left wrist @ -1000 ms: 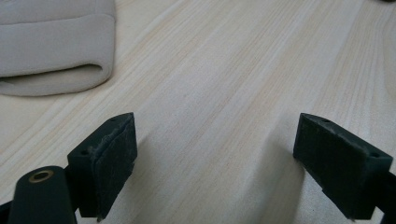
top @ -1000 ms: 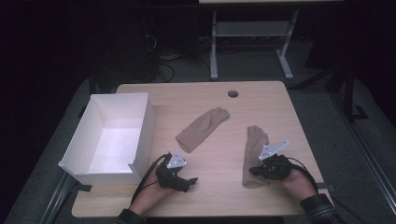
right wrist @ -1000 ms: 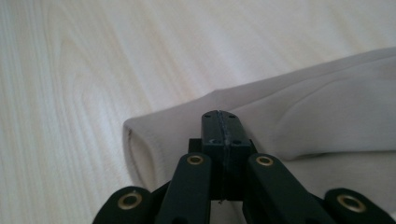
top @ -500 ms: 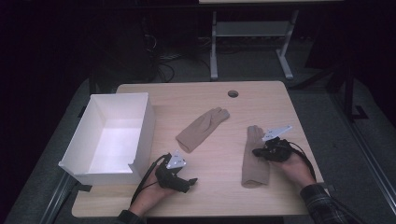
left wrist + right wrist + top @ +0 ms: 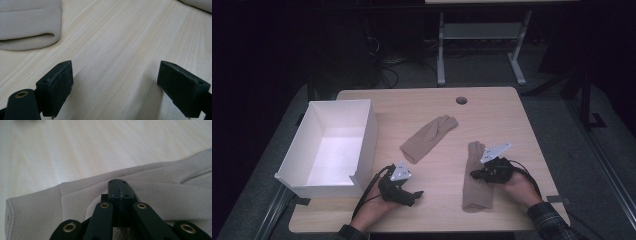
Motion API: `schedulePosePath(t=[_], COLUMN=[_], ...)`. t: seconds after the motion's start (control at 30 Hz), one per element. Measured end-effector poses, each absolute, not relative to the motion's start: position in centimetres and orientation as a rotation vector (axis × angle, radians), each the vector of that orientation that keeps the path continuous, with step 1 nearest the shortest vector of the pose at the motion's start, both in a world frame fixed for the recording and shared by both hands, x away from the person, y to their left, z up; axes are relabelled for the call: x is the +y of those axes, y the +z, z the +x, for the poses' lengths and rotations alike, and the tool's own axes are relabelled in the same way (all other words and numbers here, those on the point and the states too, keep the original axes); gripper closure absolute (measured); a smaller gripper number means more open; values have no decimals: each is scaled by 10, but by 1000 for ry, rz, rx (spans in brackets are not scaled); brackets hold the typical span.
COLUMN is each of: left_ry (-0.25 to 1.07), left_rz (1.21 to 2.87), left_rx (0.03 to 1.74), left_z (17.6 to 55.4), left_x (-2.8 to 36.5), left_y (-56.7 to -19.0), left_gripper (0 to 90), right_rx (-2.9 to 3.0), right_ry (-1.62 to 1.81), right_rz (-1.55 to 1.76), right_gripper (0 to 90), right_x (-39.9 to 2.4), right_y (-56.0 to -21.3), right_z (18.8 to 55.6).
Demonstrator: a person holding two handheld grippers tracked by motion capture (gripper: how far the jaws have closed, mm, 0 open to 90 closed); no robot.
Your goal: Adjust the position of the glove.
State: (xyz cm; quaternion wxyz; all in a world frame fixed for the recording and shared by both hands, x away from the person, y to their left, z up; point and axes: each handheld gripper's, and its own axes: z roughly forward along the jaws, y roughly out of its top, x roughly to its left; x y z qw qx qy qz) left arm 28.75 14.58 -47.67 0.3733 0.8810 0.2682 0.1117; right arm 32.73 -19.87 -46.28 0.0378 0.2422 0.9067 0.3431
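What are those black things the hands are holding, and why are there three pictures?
A person sits at a wooden table and holds a tool in each hand. Each tool has two black jaws that pinch like tongs. One picture is taken from high above the table. The other two come from small cameras riding on the tools, looking along their jaws.

On the table lie two beige gloves and a white box with nothing visible inside. The left tool rests on bare wood with its jaws wide apart, holding nothing. The right tool sits over the near glove, jaws pressed together. Whether they pinch the cloth I cannot tell. The far glove lies untouched in the middle.
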Motion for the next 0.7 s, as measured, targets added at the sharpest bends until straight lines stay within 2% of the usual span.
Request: schedulePosePath(t=[0.23,0.27,0.33,0.37,0.4,0.43,0.7], left_ry=[287,287,286,287,287,287,289], left_rz=[2256,2257,2256,2258,2258,2260,2258], left_rx=[685,684,685,685,685,683,681], left_z=[288,288,288,288,288,288,288], left_x=[145,146,145,146,146,146,146], left_y=[-477,-477,-477,-477,-477,-477,-477], left_gripper=[128,128,128,128,128,128,128], right_rx=[2787,2756,2739,2680,2680,2636,2428], right_ry=[1056,1070,1089,1115,1115,1117,1105], right_rz=[723,719,730,771,771,819,1025], right_gripper=[885,792,765,668,668,575,339], right_x=[-190,-192,-193,-199,-199,-206,-249], right_y=[-462,-460,-459,-453,-453,-451,-451], right_z=[316,315,314,311,311,310,301])
